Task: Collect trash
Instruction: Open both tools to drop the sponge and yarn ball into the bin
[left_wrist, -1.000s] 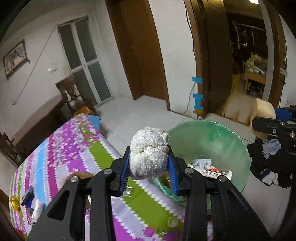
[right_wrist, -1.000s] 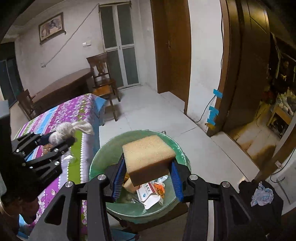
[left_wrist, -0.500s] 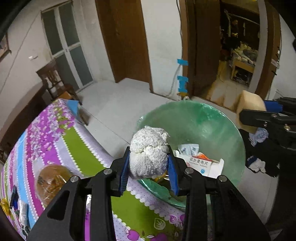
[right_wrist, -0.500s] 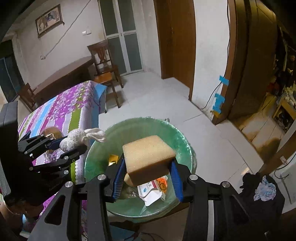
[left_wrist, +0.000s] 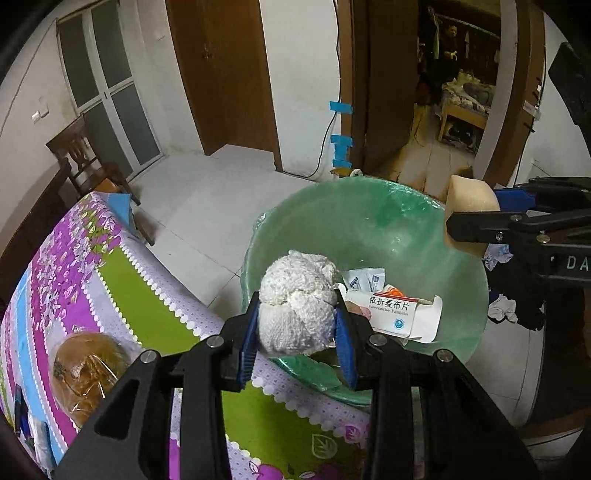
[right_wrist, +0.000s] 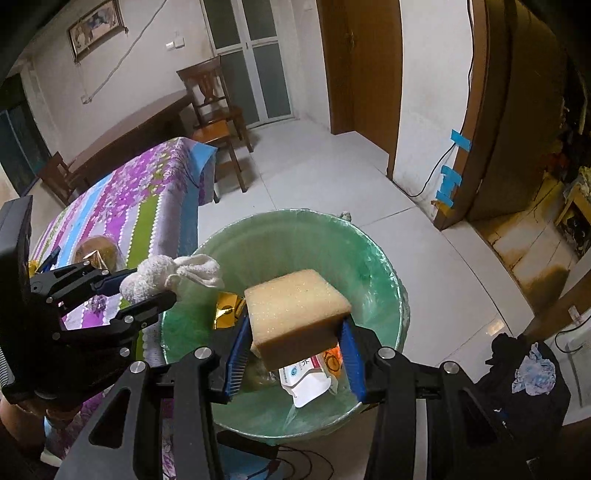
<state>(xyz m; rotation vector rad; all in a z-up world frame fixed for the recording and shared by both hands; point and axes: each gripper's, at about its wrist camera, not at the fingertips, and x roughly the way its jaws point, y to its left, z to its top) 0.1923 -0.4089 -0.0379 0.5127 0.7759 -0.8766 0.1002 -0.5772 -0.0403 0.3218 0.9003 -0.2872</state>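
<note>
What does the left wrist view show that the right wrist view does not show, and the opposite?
Only the left wrist view shows a person standing in the far room, and the printed face of the white box in the bin.

Only the right wrist view shows the framed picture on the wall and a gold wrapper inside the bin.

Both show the green-lined bin, the left gripper shut on the white cloth ball, the right gripper shut on the yellow sponge, and the flowered tablecloth.

bin (right_wrist: 384, 280) right of table (right_wrist: 147, 192), carton (left_wrist: 402, 314) inside
</note>
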